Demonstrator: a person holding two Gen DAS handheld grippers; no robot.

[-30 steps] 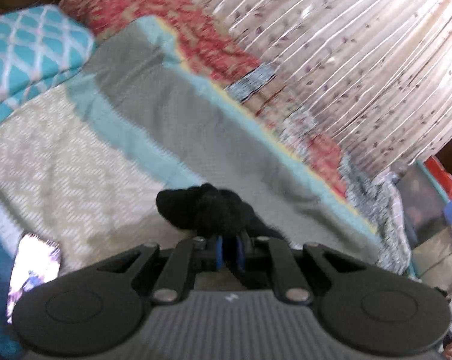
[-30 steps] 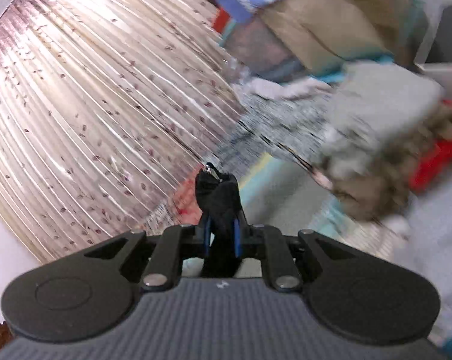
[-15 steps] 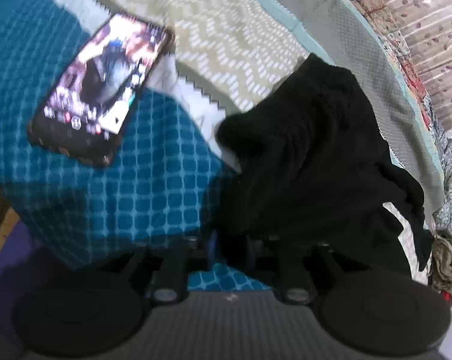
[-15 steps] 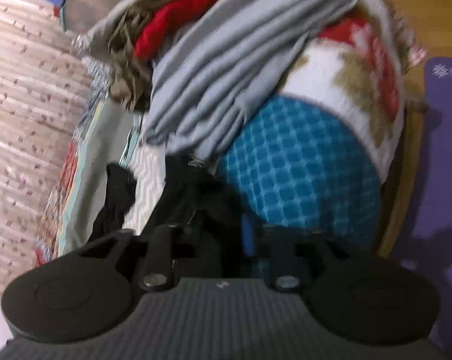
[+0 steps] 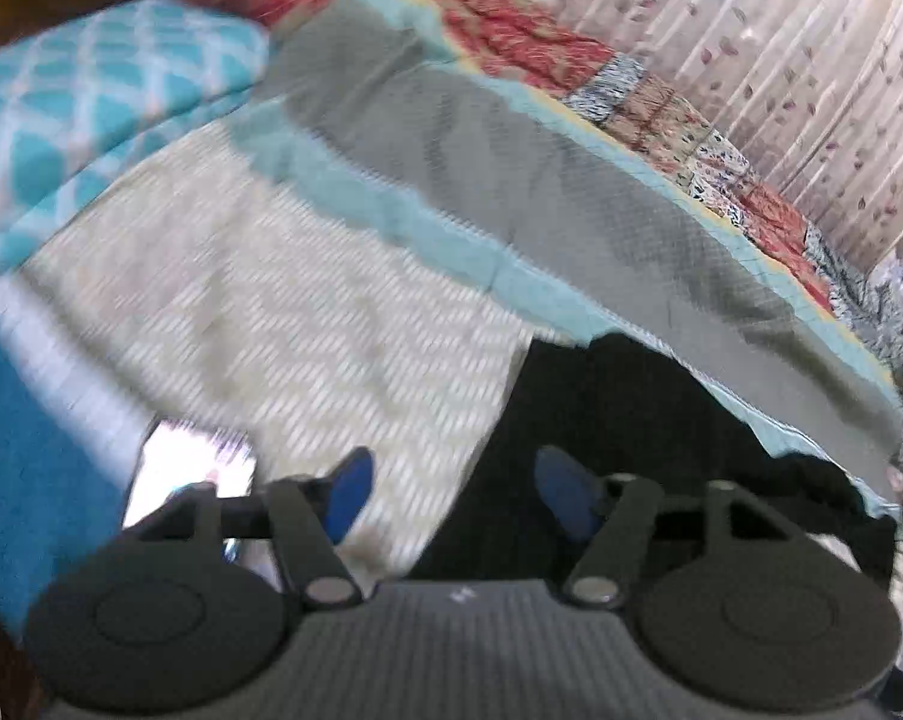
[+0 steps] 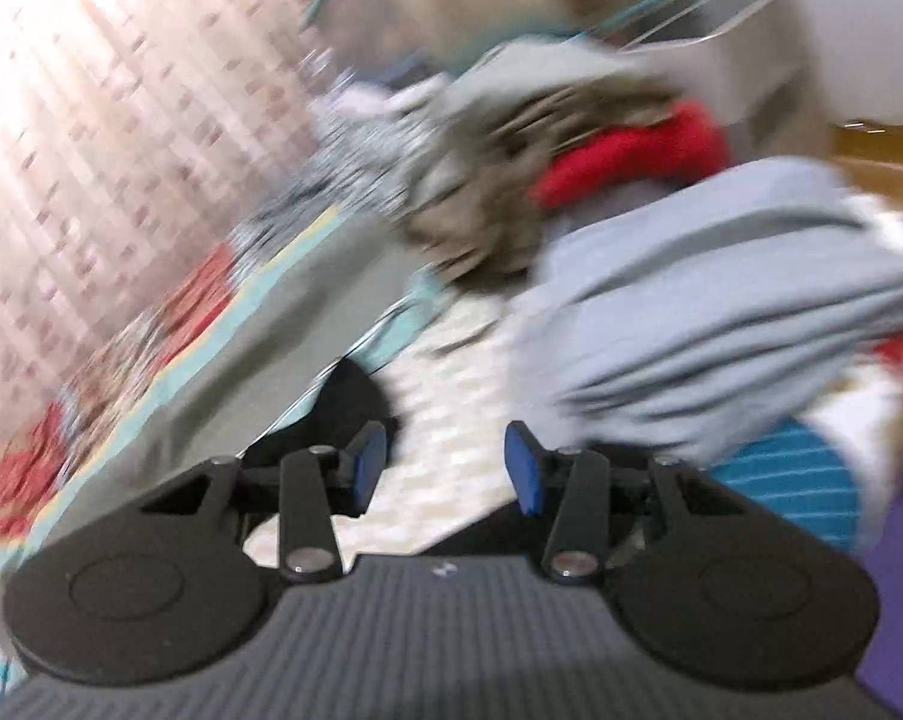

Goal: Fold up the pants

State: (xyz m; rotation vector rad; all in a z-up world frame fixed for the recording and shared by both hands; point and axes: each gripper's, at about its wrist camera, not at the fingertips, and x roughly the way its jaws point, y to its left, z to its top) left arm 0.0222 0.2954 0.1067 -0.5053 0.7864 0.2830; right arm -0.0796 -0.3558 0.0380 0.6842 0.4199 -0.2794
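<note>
The fingers of the left gripper (image 5: 448,498) are spread wide and nothing is held between them; the black pants (image 5: 643,450) are seen lying on the bed (image 5: 283,324), under the right finger and beside a grey blanket (image 5: 541,180). The right gripper (image 6: 445,468) is likewise released, with the pants (image 6: 343,408) just past its left finger and a grey clothes pile (image 6: 721,300) to the right. A phone (image 5: 193,468) is seen beside the left finger.

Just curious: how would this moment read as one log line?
left tongs: open | right tongs: open | pants: on bed, not held
</note>
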